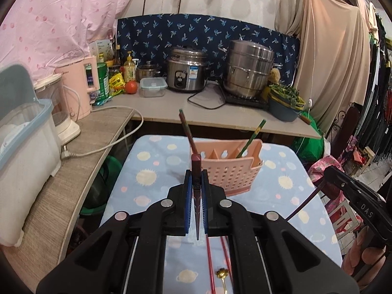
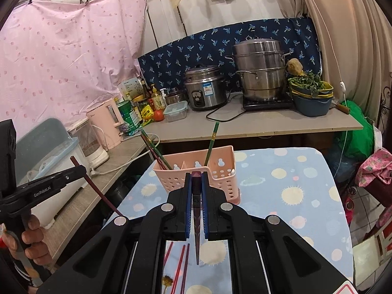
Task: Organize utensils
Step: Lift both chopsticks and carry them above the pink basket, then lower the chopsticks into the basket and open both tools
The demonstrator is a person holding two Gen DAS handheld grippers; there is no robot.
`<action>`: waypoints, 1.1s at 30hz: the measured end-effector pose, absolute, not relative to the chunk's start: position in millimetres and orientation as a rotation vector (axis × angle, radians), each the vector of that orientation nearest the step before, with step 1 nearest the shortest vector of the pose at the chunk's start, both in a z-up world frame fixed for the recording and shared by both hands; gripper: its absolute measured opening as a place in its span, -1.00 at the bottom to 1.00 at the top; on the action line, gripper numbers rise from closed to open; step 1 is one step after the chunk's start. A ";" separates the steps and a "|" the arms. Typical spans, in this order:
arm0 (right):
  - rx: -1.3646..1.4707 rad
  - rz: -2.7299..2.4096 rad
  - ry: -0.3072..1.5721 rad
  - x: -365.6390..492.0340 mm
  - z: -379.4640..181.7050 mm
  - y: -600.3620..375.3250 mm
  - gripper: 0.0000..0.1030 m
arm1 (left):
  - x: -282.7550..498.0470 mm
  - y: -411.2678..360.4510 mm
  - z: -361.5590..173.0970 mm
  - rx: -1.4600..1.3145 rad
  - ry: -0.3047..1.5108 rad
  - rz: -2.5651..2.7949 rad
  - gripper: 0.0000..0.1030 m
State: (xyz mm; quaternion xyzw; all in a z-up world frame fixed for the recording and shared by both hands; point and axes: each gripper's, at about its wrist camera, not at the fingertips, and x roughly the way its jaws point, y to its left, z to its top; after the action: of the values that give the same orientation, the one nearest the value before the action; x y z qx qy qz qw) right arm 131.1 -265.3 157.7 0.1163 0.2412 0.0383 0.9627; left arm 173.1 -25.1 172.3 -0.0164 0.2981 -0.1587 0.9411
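Note:
My left gripper point(image 1: 196, 174) is shut on a dark red chopstick point(image 1: 196, 163) that lies along its blue pads. The chopstick's thick end points at the pink utensil holder point(image 1: 230, 171). My right gripper point(image 2: 196, 176) is shut on another dark red chopstick point(image 2: 196, 183), just short of the holder point(image 2: 221, 171). The holder contains a brown chopstick point(image 1: 186, 127) on the left and a green one point(image 1: 253, 133) on the right. Each gripper shows in the other's view, with its chopstick hanging down: right gripper point(image 1: 329, 172), left gripper point(image 2: 82, 169). Red chopsticks point(image 2: 181, 264) and a gold spoon point(image 1: 221, 273) lie on the cloth below.
The holder stands on a table with a blue planet-print cloth point(image 2: 281, 183). Behind it a counter point(image 1: 171, 107) carries a rice cooker point(image 1: 187, 69), a steamer pot point(image 1: 247, 69) and a basin of greens point(image 1: 285, 103). On the left shelf are a pink kettle point(image 1: 78, 88) and a dish box point(image 1: 22, 152).

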 end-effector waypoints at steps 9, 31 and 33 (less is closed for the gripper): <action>0.240 0.089 0.411 158.5 195.5 -269.1 -0.86 | 192.8 -38.4 214.7 -0.043 0.520 -0.336 -0.87; 0.287 0.060 0.312 251.0 234.0 -280.4 -0.86 | 264.7 -63.4 257.0 -0.051 0.418 -0.331 -0.87; 0.282 0.058 0.341 260.3 221.2 -279.0 -0.86 | 271.0 -65.9 248.9 -0.049 0.434 -0.333 -0.87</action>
State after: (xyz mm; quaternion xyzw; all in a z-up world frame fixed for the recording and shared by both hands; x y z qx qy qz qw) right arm 260.3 -279.0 221.2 0.1397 0.1690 0.0286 0.9752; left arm 271.0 -65.9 248.9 -0.0242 0.2144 -0.1643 0.9625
